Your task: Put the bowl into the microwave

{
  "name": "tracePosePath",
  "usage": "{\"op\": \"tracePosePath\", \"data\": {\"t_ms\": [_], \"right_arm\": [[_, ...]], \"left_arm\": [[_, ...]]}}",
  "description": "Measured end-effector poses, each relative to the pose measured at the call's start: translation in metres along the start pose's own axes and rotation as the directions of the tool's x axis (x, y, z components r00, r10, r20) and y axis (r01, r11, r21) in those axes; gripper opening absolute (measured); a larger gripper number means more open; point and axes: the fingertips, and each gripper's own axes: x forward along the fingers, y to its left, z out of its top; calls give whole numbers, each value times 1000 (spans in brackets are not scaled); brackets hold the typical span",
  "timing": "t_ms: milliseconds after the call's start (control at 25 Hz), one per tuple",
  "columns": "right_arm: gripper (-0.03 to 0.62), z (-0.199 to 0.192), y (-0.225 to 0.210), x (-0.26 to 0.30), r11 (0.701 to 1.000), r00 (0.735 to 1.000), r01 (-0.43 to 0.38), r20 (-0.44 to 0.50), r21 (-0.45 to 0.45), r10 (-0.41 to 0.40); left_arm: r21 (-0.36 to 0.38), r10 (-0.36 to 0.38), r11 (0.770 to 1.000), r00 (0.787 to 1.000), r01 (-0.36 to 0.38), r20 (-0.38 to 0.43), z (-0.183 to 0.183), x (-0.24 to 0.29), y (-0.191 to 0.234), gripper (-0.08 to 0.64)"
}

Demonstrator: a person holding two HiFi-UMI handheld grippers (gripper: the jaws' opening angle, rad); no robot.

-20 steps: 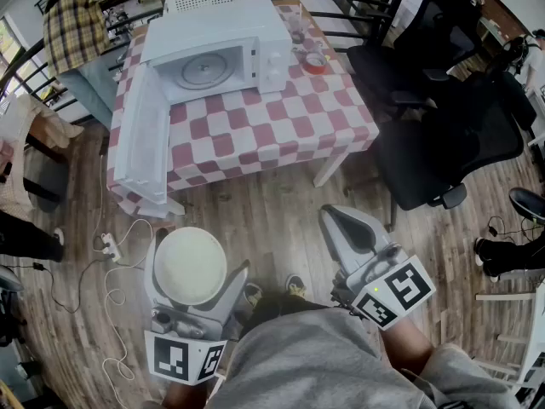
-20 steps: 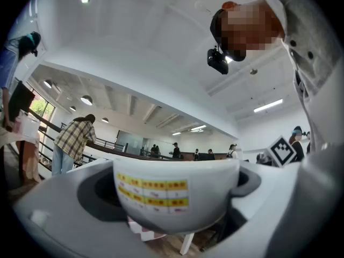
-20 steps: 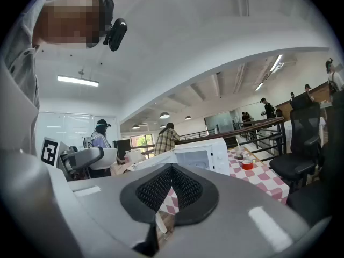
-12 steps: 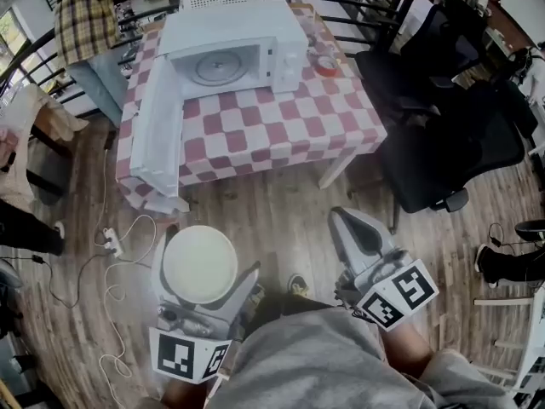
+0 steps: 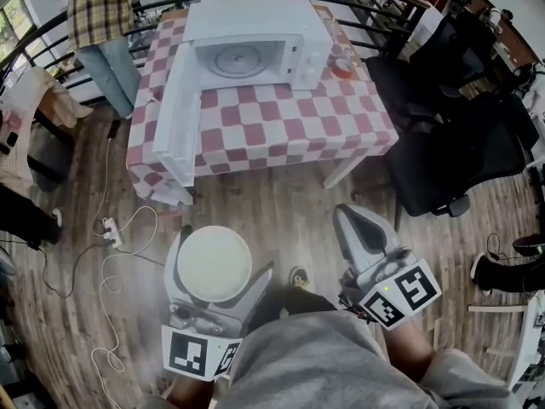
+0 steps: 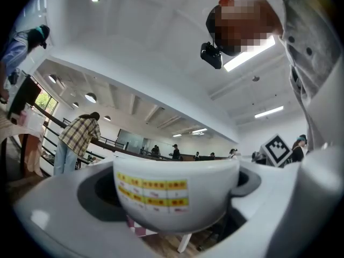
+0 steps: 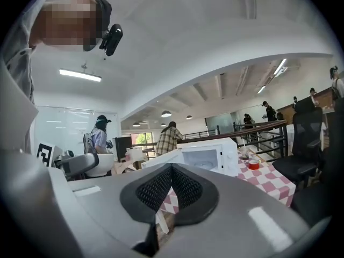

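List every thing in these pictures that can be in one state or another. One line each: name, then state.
microwave door: swung fully open.
microwave: cavity empty, turntable bare.
bowl: upright, looks empty, carried in a gripper.
left gripper: shut on the bowl, jaws set wide.
right gripper: shut, nothing between its jaws.

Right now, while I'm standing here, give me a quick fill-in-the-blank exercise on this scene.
The door of the microwave stands ____.
The left tongs grip the bowl, whose colour is ____.
The right tongs are shut and hold ____.
Missing words: open; white; nothing.
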Motion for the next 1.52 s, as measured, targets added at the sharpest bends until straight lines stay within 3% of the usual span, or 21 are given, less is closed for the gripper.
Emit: {"op": "tracePosePath", "data": {"t_ms": [160, 520, 800, 1520], "right_arm": [[-2, 3, 1, 3, 1000, 1000, -3, 1, 9, 3], [-2, 6, 22, 20, 994, 994, -112, -16, 8, 112], [-2, -4, 4, 29, 994, 994, -103, -27, 20, 103], [-2, 14, -132, 73, 991, 994, -106, 10, 83, 106]], "left_arm": [[-2, -4, 1000, 1000, 4, 11, 2, -4, 4, 537], [-23, -9, 1000, 1000, 10, 8, 1, 0, 6, 537], [-12, -26, 1000, 1000, 25, -10, -8, 17, 1, 537], [43, -6, 999, 999, 7, -40, -18, 159, -12, 537]]}}
